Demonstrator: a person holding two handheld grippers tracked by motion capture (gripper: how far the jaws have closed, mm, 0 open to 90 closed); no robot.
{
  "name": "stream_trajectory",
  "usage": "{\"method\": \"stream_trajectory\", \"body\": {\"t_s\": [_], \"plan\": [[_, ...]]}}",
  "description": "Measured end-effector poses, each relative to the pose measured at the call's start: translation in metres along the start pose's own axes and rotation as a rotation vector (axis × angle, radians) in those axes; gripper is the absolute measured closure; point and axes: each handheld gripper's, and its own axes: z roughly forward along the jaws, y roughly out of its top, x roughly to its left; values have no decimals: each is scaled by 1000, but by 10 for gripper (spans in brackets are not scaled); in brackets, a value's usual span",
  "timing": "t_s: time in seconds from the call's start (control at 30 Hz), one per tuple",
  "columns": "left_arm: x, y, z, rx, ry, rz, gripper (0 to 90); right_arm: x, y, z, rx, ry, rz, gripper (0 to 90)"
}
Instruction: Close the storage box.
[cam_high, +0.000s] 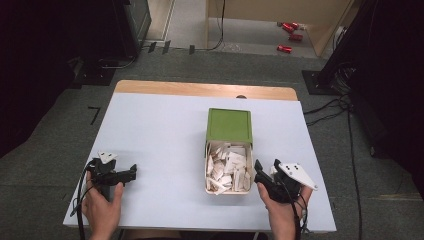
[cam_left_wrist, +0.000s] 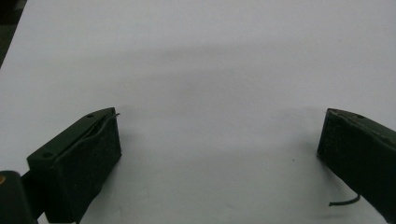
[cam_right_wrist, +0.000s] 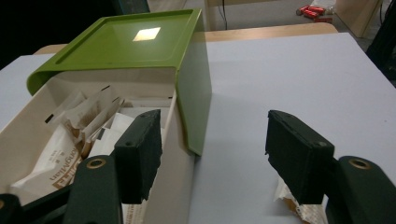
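A pale blue table (cam_high: 165, 145) stands on grey carpet. Right of its centre, toward four o'clock, sits a cream box (cam_high: 228, 167) full of paper packets (cam_high: 226, 166), its green lid (cam_high: 229, 125) slid back toward twelve. The right gripper (cam_high: 265, 170), held low in a forearm reaching in from six, is released, jaws apart, astride the box's right wall; one packet (cam_right_wrist: 299, 207) lies under its outer jaw. At eight o'clock the left gripper (cam_high: 131, 172) points at three, its jaws gaping over bare tabletop.
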Motion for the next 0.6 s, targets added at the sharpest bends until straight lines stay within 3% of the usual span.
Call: {"method": "stream_trajectory", "body": {"t_s": [0.3, 0.6], "plan": [[0, 0, 0, 0, 0, 0, 0, 13, -7, -1, 6, 45, 8, 471], [0, 0, 0, 0, 0, 0, 0, 17, -16, 0, 5, 38, 14, 664]]}}
